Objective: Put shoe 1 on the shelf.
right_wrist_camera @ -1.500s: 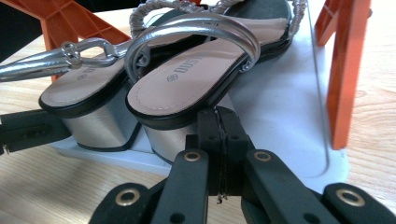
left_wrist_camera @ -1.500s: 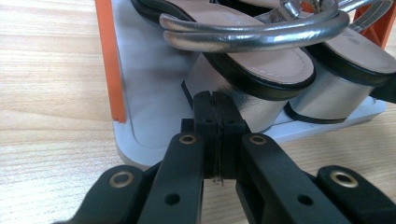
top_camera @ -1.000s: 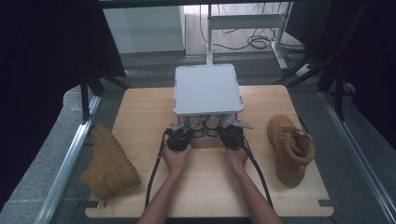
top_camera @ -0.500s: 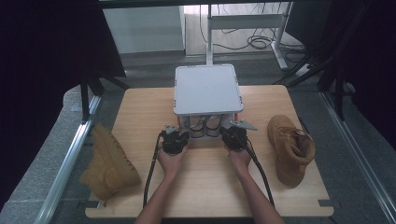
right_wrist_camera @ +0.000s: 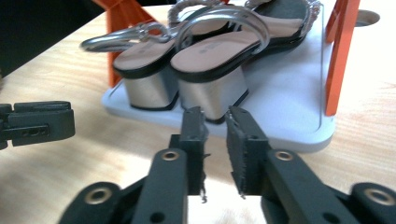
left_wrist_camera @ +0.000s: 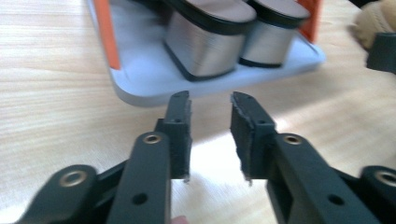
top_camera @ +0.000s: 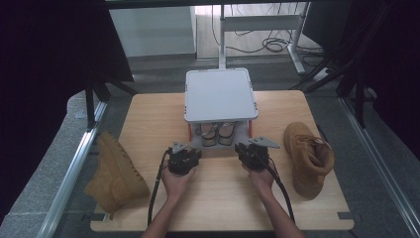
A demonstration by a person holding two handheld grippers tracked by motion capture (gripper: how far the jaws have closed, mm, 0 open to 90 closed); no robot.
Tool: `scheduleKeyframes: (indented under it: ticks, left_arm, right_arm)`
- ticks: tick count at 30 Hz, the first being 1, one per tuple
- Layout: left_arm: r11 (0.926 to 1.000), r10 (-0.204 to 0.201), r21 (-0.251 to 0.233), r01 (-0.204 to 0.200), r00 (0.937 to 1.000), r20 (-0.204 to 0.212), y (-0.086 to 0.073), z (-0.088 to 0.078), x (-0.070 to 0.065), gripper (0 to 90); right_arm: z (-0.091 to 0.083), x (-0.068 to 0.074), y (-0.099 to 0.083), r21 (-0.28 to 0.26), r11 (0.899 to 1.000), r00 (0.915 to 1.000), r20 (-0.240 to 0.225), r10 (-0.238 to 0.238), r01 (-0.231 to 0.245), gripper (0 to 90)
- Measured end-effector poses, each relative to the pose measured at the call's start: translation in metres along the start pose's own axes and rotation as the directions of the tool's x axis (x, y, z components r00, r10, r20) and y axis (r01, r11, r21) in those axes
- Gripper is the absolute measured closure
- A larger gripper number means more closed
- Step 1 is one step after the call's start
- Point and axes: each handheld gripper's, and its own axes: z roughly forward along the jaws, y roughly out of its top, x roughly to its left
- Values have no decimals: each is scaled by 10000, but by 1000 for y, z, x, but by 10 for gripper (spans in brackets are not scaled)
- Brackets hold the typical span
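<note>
We draw both claws, left and right, back from the sandals ahead, jaws just spreading, pinching nothing.

Bare forearms; black tongs with ragged-edged pads, brass-ringed screw holes, grey three-cornered plates, trailing black cables.

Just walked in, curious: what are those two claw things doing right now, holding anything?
Left gripper: jaws have just been opening, nothing between them.
Right gripper: jaws have just been opening, slightly apart, nothing held; sandals just ahead.
</note>
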Motion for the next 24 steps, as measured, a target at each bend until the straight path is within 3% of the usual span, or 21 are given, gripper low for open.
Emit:
scheduleKeyframes:
  ticks: [9,16,21,24]
  left_arm:
    - [9990,433,84,-438,9979,483,-12,-19,-2,576]
    - [9977,667,127,-673,9969,424,-19,-30,0,515]
    - [9974,700,137,-710,9955,636,-24,-38,0,488]
    - [9956,926,118,-934,9940,581,-26,-43,-1,483]
  right_arm:
    - [-17,4,-10,56,9999,9974,-712,-90,94,621]
    - [-25,2,-20,238,9995,9963,-839,-179,200,554]
    - [-30,0,-28,489,9983,9957,-883,-279,323,533]
    - [-35,0,-31,479,9980,9947,-959,-364,412,528]
